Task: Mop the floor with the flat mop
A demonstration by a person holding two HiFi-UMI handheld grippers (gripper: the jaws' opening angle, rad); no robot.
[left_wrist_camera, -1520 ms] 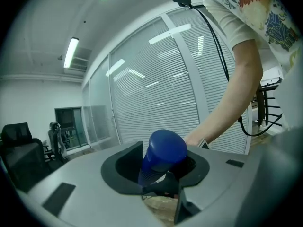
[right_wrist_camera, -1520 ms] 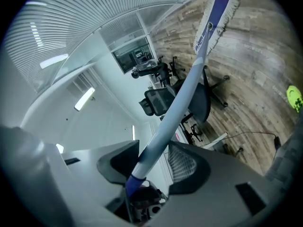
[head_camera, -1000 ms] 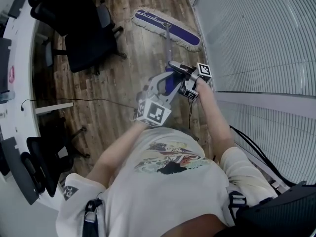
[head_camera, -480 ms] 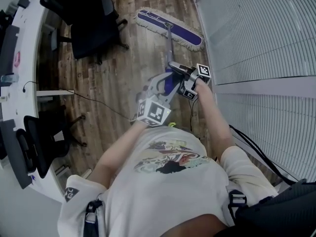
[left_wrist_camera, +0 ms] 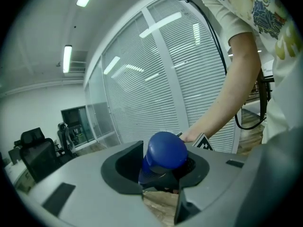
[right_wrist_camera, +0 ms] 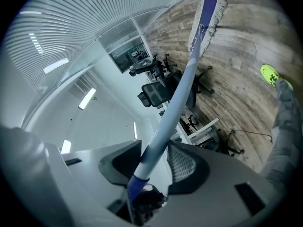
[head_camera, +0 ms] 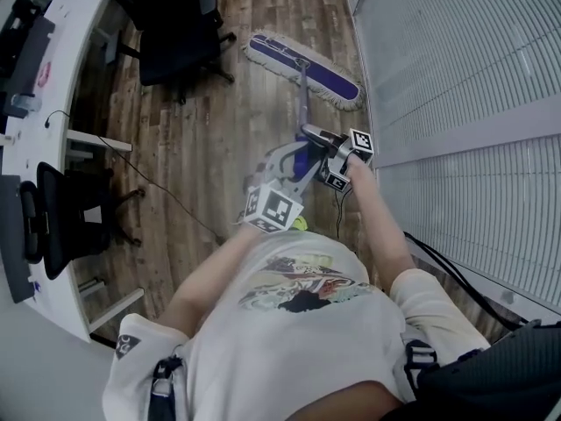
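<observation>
Flat mop at work on the wood floor (head_camera: pixel 219 147) beside a blinded glass wall (head_camera: pixel 456 77). The left gripper (left_wrist_camera: pixel 163 167) is clamped on the blue end of the handle (left_wrist_camera: pixel 165 150). The right gripper (right_wrist_camera: pixel 154 167), whose jaws have just been closing, grips the pale shaft lower down. The mop head (head_camera: pixel 302 68) lies flat at upper centre of the head view, slanted toward the wall. The stroke looks best served by firm holds at both points and a head kept flat on the boards. It should be steered clear of the chair (head_camera: pixel 180 33) at upper left and the cable (head_camera: pixel 166 192) trailing across the floor.
</observation>
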